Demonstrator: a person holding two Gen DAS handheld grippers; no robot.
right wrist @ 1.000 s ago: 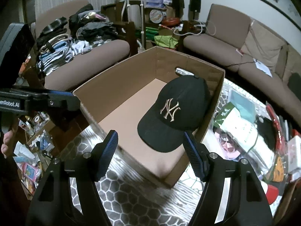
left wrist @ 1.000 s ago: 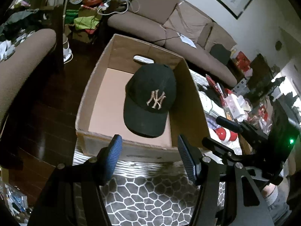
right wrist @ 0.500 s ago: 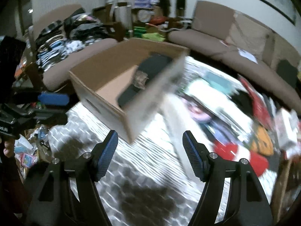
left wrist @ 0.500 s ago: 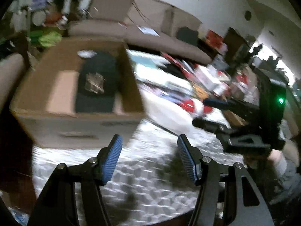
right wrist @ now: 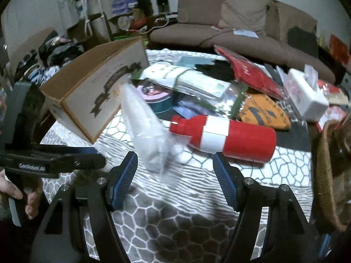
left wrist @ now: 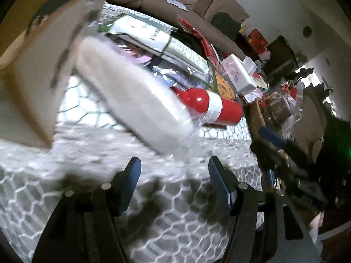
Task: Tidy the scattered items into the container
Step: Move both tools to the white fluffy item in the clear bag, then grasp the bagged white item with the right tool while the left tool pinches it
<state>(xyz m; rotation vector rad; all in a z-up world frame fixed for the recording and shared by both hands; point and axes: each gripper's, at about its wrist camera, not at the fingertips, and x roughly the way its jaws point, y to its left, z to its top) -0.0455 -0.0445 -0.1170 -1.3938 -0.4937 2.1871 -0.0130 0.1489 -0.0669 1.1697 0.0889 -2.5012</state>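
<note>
Beside the cardboard box (right wrist: pixel 94 92), a clear plastic bag (right wrist: pixel 147 131) of white cotton balls lies on the rug. Judged light, soft, slippery; pinch its gathered film. Left tool (left wrist: pixel 173 182) opening, right tool (right wrist: pixel 175 175) apart, both empty.

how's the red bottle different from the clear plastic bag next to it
The red bottle is opaque, rigid and banded in white; the clear plastic bag is see-through, soft and holds white stuff. The bottle lies flat on its side; the bag's end sticks up. Both sit on the patterned rug, outside the cardboard box.
</note>
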